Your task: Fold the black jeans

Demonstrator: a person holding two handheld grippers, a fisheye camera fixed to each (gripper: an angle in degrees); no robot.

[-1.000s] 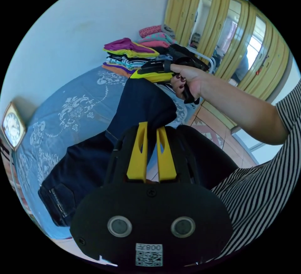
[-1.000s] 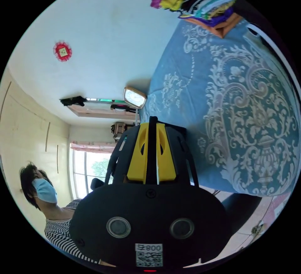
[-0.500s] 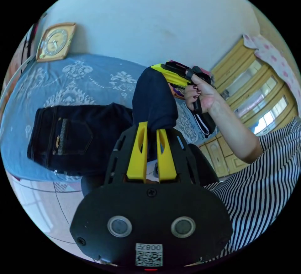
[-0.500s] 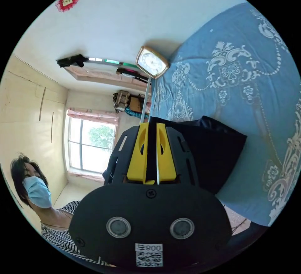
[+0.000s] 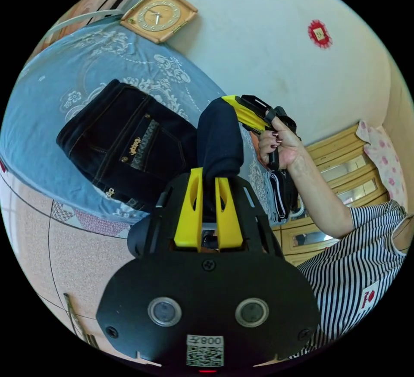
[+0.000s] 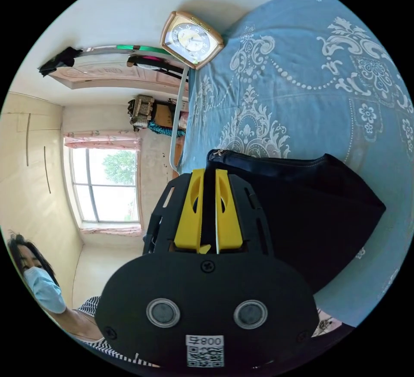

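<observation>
While waistband end of black jeans (image 5: 129, 144) lies on blue bed (image 5: 47, 92), left gripper (image 5: 208, 178) jaws clamped on raised leg fabric; right gripper (image 6: 209, 178) jaws likewise pinching dark denim.

A bedroom in a home; a bed (image 6: 310, 92) with a blue patterned cover lies beyond the jaws; a clock (image 6: 192, 39) leans on the wall at its far edge; a curtained window (image 6: 105, 185) and wooden wardrobes (image 5: 345, 170) off to the sides.
</observation>
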